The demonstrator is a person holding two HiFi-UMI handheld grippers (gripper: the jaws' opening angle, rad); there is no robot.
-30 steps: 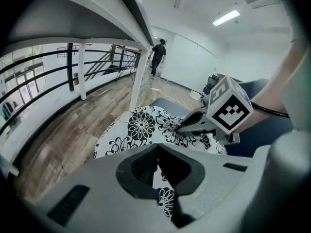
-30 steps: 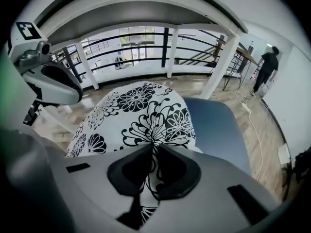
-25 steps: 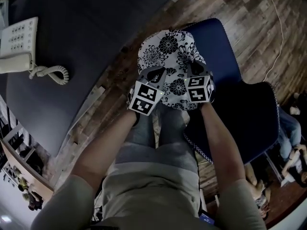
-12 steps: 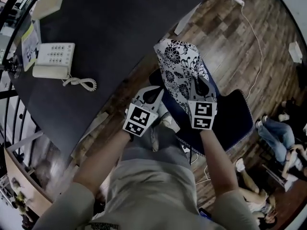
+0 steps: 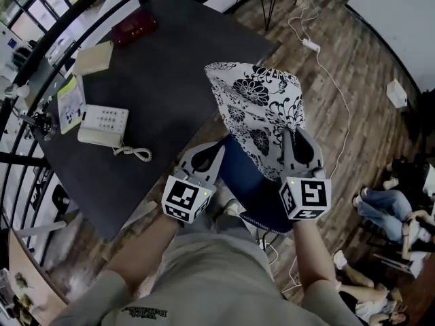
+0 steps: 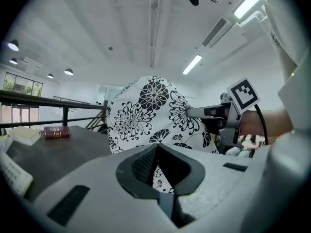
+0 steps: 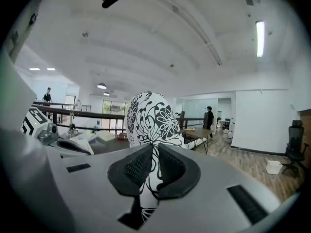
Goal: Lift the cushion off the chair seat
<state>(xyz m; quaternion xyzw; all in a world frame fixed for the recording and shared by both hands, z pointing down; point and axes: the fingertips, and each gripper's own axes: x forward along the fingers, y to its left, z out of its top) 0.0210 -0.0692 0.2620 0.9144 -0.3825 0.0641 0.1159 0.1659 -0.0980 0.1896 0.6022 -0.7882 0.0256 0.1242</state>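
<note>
Well, my right gripper (image 5: 293,136) is clamped on a bunched fold of the flowered cushion (image 5: 262,107), and my left gripper (image 5: 217,148) is closed on the cushion's lower edge, with fabric showing between its pads. Held between the two, the cushion is up in the air, clear of the blue chair seat (image 5: 246,182) below it and beside the dark table (image 5: 170,73).

Printed cloth cushion (image 5: 262,107), wood plank floor (image 5: 360,114)
</note>
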